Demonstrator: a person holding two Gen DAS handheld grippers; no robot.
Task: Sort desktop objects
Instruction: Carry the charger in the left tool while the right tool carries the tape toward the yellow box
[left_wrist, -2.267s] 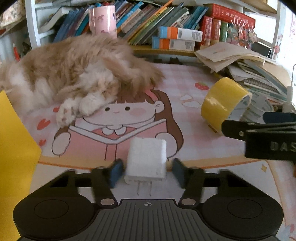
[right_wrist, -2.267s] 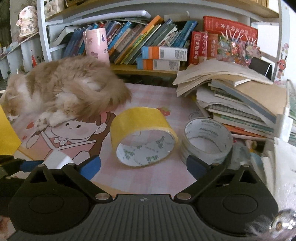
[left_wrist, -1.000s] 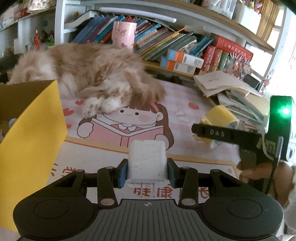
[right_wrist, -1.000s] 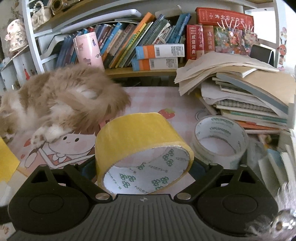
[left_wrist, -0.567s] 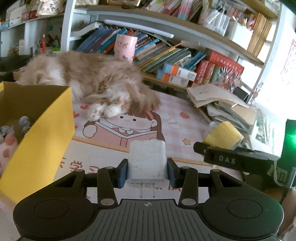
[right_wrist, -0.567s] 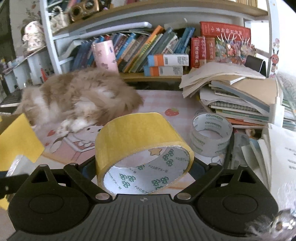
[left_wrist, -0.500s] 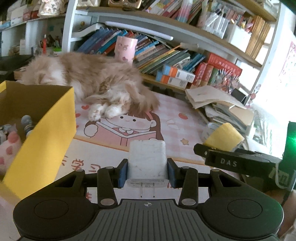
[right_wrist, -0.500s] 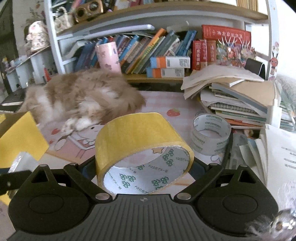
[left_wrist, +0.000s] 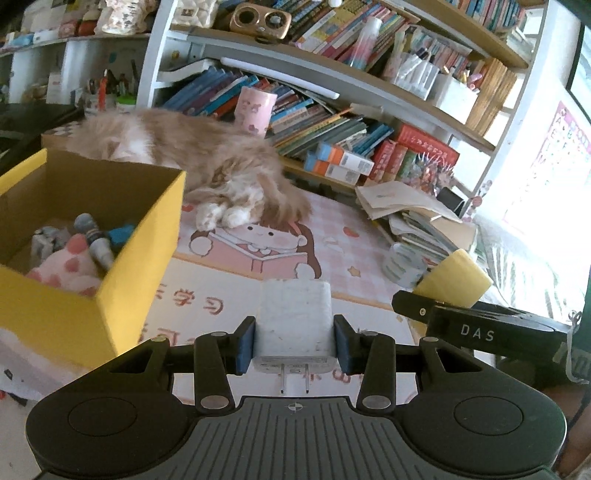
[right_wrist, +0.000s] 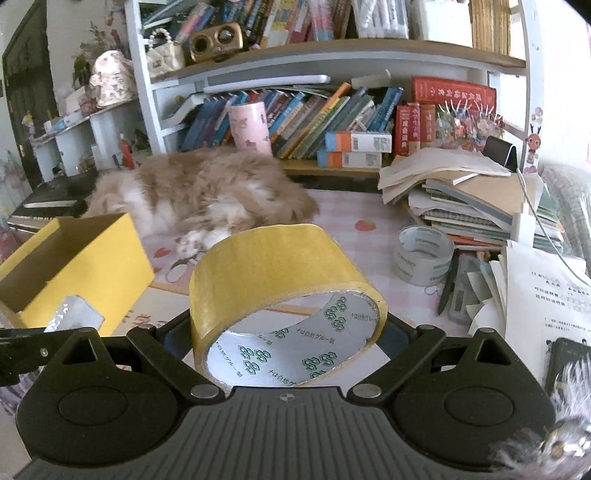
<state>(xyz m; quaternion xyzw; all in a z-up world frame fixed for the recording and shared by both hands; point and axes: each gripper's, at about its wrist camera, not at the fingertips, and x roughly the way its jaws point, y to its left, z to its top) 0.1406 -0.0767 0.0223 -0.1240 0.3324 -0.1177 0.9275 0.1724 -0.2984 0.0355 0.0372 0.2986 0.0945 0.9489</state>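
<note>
Left claw (left_wrist: 294, 345) pinching charger (left_wrist: 294, 317) by flat sides: light, rigid, slick plastic. Right claw (right_wrist: 288, 332) clamping tape roll (right_wrist: 273, 273) across rim: light, slightly squashy. Both aloft near box (left_wrist: 140, 266), worktop's left edge.

Fluffy tan-and-white cat (left_wrist: 207, 162) lying across pink cartoon mat (left_wrist: 295, 236) on the surface, paws toward camera. Behind it a bookshelf (right_wrist: 332, 59) packed with leaning books, pink cup (right_wrist: 249, 125) standing upright at the cat's back. Gold camera-shaped object (right_wrist: 216, 37) on upper shelf. Messy stack of papers and notebooks (right_wrist: 461, 195) right of cat.
</note>
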